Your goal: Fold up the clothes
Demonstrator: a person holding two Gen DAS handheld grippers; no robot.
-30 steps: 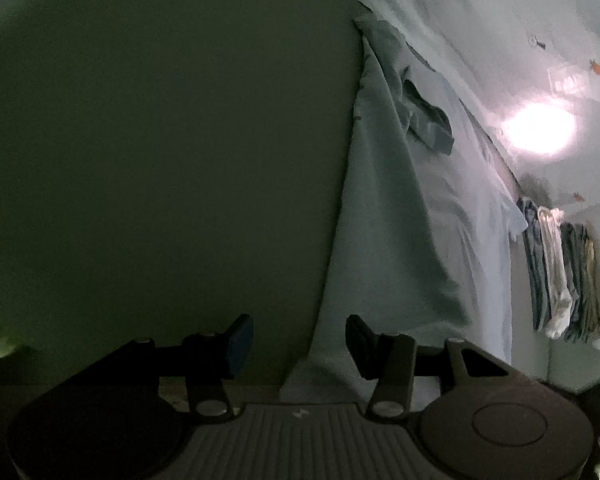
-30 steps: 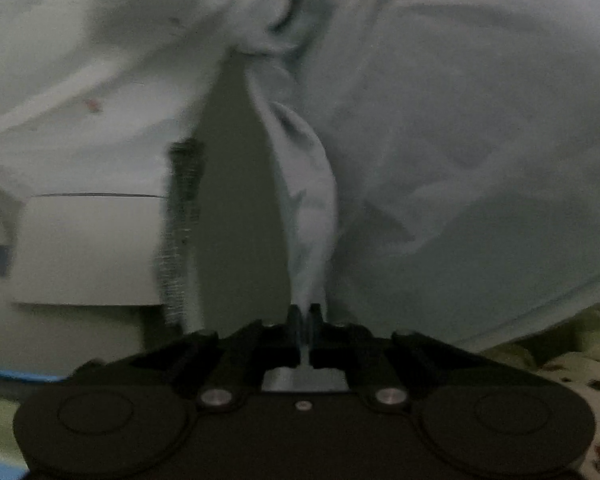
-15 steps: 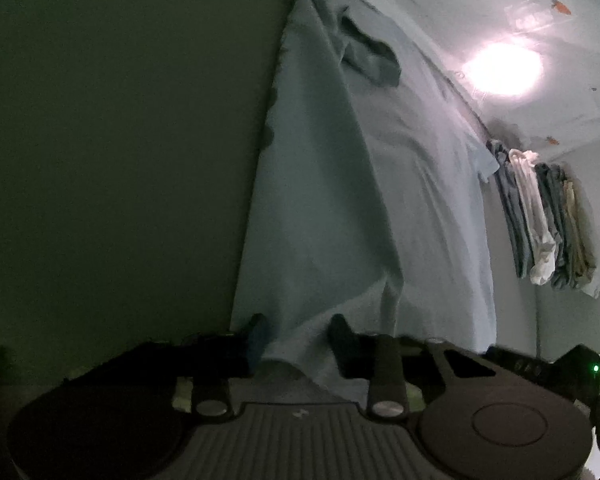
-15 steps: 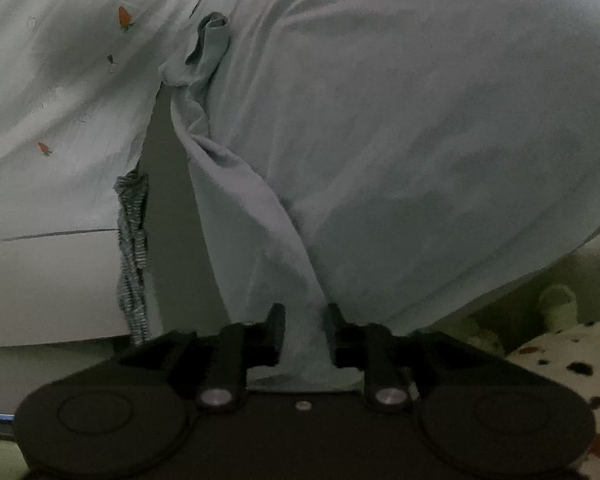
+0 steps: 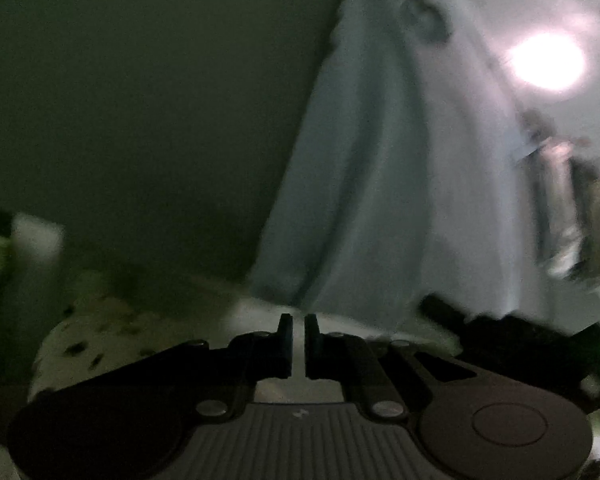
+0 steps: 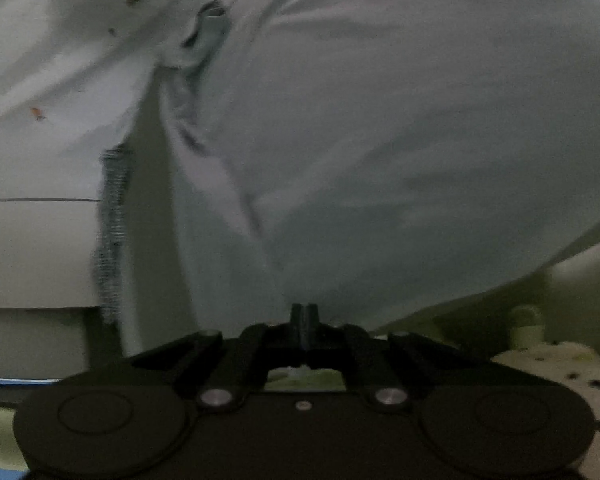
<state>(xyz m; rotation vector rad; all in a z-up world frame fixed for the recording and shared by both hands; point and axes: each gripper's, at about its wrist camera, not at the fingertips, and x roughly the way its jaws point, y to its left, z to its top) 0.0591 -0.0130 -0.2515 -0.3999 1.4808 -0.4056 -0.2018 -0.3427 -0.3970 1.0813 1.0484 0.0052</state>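
A pale blue shirt [image 5: 380,184] hangs stretched in the air and fills most of the right wrist view [image 6: 380,140]. My left gripper [image 5: 298,326] has its jaws nearly together, with the shirt's lower hem just beyond the tips; the blurred frame does not show whether cloth sits between them. My right gripper [image 6: 305,312] is shut on the shirt's lower edge, which runs up from its tips. The shirt's darker collar [image 6: 204,36] shows at the top.
A white sheet with small carrot prints [image 6: 60,40] lies behind the shirt. A stack of folded clothes [image 5: 568,208] sits at the right. A bright light patch [image 5: 546,62] glares. A spotted white cloth [image 5: 88,332] lies low on the left.
Both grippers were partly open around the shirt's edge half a second ago; both have now closed. The left view has swung and blurred, and the shirt shifted right in it.
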